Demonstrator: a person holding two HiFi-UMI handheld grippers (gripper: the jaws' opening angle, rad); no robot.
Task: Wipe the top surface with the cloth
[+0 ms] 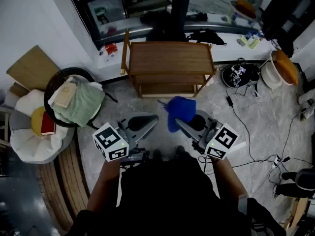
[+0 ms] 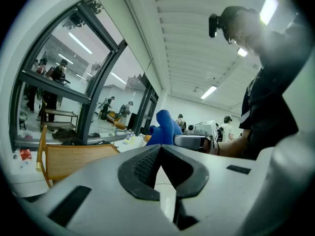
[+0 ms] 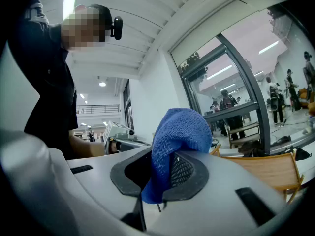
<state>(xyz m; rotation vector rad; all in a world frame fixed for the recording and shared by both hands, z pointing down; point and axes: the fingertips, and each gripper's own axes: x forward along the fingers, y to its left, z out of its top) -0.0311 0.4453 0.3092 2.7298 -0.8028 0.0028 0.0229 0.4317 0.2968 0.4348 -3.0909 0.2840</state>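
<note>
A blue cloth (image 1: 179,111) hangs bunched from my right gripper (image 1: 178,123), which is shut on it; in the right gripper view the blue cloth (image 3: 174,139) fills the jaws. My left gripper (image 1: 153,119) is shut and holds nothing; its jaws meet at the tip (image 2: 160,147). Both grippers are held up in front of the person's body, pointing toward each other. The wooden shelf table (image 1: 169,58) stands beyond them, its slatted top bare. In the left gripper view the cloth (image 2: 164,128) and the table edge (image 2: 74,159) show past the jaws.
A black basket with a green towel (image 1: 78,101) stands at the left, beside a white cushion (image 1: 30,127). Cables (image 1: 256,132) run over the floor at the right, near a helmet (image 1: 239,75) and orange bowls (image 1: 284,67). A glass wall (image 1: 128,6) lies behind the table.
</note>
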